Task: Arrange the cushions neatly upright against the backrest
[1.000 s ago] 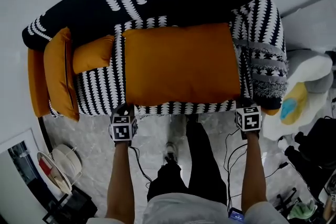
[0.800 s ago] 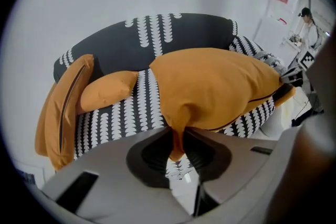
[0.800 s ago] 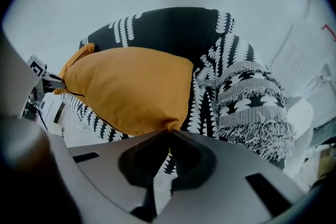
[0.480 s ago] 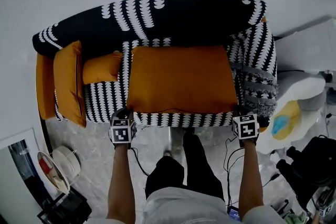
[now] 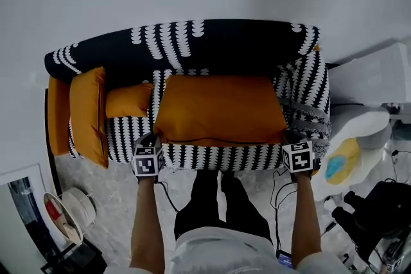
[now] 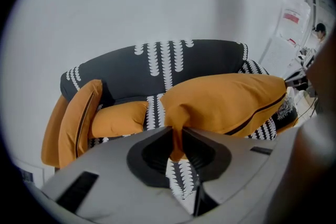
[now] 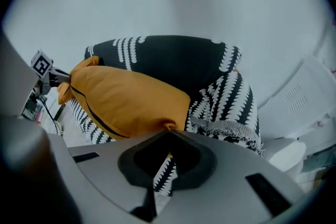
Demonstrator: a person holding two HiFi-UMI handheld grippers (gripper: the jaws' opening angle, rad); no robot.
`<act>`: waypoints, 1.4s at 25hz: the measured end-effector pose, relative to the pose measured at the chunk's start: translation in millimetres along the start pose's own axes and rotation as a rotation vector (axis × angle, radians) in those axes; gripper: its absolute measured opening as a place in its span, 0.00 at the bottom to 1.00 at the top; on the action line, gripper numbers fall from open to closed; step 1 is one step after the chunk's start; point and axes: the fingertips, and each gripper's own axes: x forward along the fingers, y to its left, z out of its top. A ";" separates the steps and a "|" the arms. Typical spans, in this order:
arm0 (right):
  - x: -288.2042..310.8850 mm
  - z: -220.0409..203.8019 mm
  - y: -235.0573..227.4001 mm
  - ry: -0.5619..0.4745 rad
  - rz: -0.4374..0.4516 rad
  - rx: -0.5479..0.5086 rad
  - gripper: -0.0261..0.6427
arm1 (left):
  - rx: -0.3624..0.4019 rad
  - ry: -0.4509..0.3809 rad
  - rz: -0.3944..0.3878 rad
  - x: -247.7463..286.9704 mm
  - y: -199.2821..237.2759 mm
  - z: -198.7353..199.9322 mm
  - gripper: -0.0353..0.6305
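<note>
A large orange cushion (image 5: 220,109) lies across the seat of a black sofa with white markings, its near edge lifted. My left gripper (image 5: 150,143) is shut on the cushion's near left corner (image 6: 177,123). My right gripper (image 5: 295,140) is shut on its near right corner (image 7: 168,126). The dark backrest (image 5: 192,45) stands behind the cushion. At the sofa's left end an orange cushion (image 5: 88,113) stands on edge by the armrest, and a small orange cushion (image 5: 128,101) lies beside it. A black-and-white patterned cushion (image 5: 311,113) sits at the right end.
The person's legs (image 5: 212,202) stand in front of the sofa on a marble floor. A white fan (image 5: 64,212) lies at the lower left. A white object with yellow and blue patches (image 5: 347,154) stands to the right. Cables (image 5: 279,202) trail on the floor.
The sofa now sits lower and smaller in the head view. The large cushion's near edge has come up, so it looks shorter front to back. Both grippers keep their corners.
</note>
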 end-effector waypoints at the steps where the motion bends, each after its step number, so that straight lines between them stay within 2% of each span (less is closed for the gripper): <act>1: -0.9 7.6 -0.9 -0.004 -0.001 -0.008 0.06 | 0.002 -0.006 -0.003 0.7 2.4 5.7 0.17; 8: -2.5 61.8 -10.2 -0.025 -0.038 -0.025 0.06 | 0.015 -0.078 -0.069 6.4 19.4 51.4 0.17; 22: 9.9 167.4 -32.4 -0.098 -0.117 -0.017 0.06 | 0.031 -0.124 -0.091 41.2 51.1 148.3 0.17; 30: 32.2 232.4 -52.5 -0.164 -0.152 0.022 0.06 | 0.054 -0.162 -0.104 71.5 66.7 203.5 0.17; 35: 48.7 263.0 -59.6 -0.160 -0.159 0.037 0.06 | 0.044 -0.173 -0.095 92.0 73.0 226.0 0.17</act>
